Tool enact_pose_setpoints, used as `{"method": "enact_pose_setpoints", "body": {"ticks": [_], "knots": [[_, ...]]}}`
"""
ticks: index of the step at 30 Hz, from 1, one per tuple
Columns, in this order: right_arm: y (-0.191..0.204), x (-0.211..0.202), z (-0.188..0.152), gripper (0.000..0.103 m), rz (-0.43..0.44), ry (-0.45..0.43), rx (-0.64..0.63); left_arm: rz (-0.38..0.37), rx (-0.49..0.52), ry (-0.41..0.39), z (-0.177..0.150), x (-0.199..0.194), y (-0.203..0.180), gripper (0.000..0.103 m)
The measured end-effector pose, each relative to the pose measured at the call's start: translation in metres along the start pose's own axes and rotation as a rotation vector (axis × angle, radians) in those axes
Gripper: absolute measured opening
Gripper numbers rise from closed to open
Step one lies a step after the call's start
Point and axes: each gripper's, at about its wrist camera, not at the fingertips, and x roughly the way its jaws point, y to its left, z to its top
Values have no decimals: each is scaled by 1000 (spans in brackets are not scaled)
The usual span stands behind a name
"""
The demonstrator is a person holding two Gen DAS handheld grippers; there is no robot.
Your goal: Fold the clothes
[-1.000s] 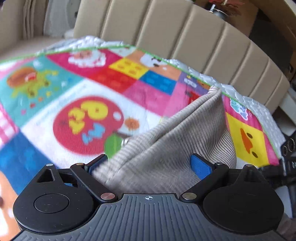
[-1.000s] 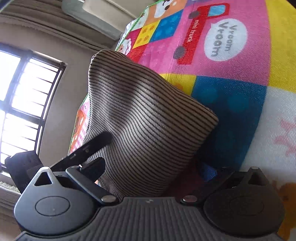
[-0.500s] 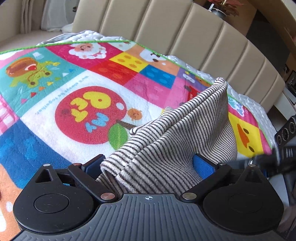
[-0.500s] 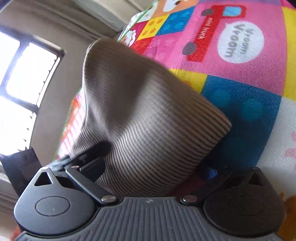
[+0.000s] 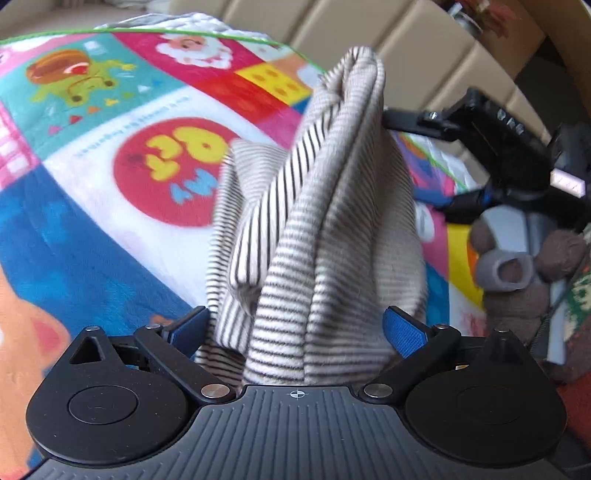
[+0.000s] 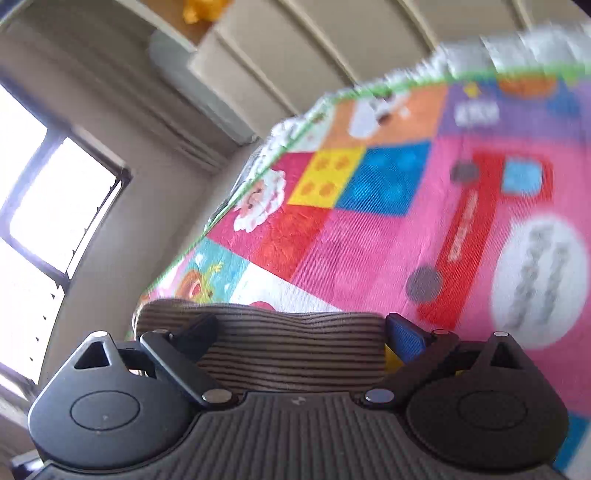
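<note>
Both the left tongs (image 5: 295, 325) and right tongs (image 6: 299, 339) are clamped on the striped knit garment (image 5: 332, 229), lifted above the cartoon play mat (image 5: 110, 206); light and floppy, it is likely best pinched at corners.

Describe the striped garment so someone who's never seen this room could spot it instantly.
Find the bright patchwork cartoon play mat spread before the beige padded headboard. Rising off it is a beige knit garment with thin dark stripes. It is the only muted, striped thing against the mat's loud colours.
</note>
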Motion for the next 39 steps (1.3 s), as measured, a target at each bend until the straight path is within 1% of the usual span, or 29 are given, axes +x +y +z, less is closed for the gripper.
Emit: {"method": "enact_pose_setpoints", "body": {"ticks": [2,4,5,7,8,9,10,11,13,15,16,17,19,21,23,26,27,28,29,32,34,35,36,37,39], "knots": [[-9,-20,5,98,-48,-10,-103,28,32,6,-1,2,-13,102],[-28,-48,-10,98,-82,11,-97,11,8,23,-2,2,-18,102],[-35,-56,-20,98,-86,36,-65,-1,0,33,-3,1,-19,102],[-51,-57,-42,98,-60,118,38,-8,7,53,-8,1,-24,101],[-54,-52,-48,98,-38,151,77,-1,18,66,-11,1,-28,101],[-52,-44,-49,97,-10,163,94,10,23,77,-15,0,-34,101],[-45,-38,-45,97,20,160,76,17,20,83,-19,0,-42,101],[-35,-33,-38,97,29,151,34,19,15,90,-24,0,-51,101],[-12,-25,-19,97,16,122,-91,-31,-20,103,-33,-4,-70,101],[9,-31,-2,97,2,87,-209,-129,-87,110,-38,-13,-81,101],[19,-39,4,97,-13,61,-264,-152,-96,98,-37,-21,-85,101],[28,-51,7,97,-19,36,-318,-154,-90,76,-35,-31,-86,101],[40,-81,0,97,-44,-16,-429,-150,-95,-7,-25,-57,-78,101],[47,-106,-21,97,-92,-69,-542,-139,-219,-103,-17,-79,-48,102],[53,-116,-53,97,-136,-116,-662,-119,-341,-196,-10,-99,-19,103],[64,-121,-101,97,-187,-173,-829,90,-458,-266,-9,-102,5,103],[72,-113,-116,97,-188,-174,-864,162,-455,-261,-10,-97,7,103],[80,-103,-130,97,-188,-166,-897,213,-447,-246,-11,-92,7,103],[88,-92,-142,97,-199,-156,-938,241,-444,-230,-12,-87,8,103],[104,-58,-172,96,-253,-132,-1076,261,-453,-204,-13,-84,16,103],[103,-42,-183,87,-279,-100,-1152,272,-457,-204,-14,-89,19,103],[100,-43,-180,74,-287,-94,-1154,273,-465,-206,-12,-89,23,103],[95,-47,-175,65,-297,-98,-1144,263,-477,-209,-10,-89,28,103],[91,-51,-171,64,-306,-101,-1134,246,-490,-213,-11,-91,31,103],[85,-63,-160,64,-326,-137,-1085,219,-514,-214,-11,-90,35,103]]}}
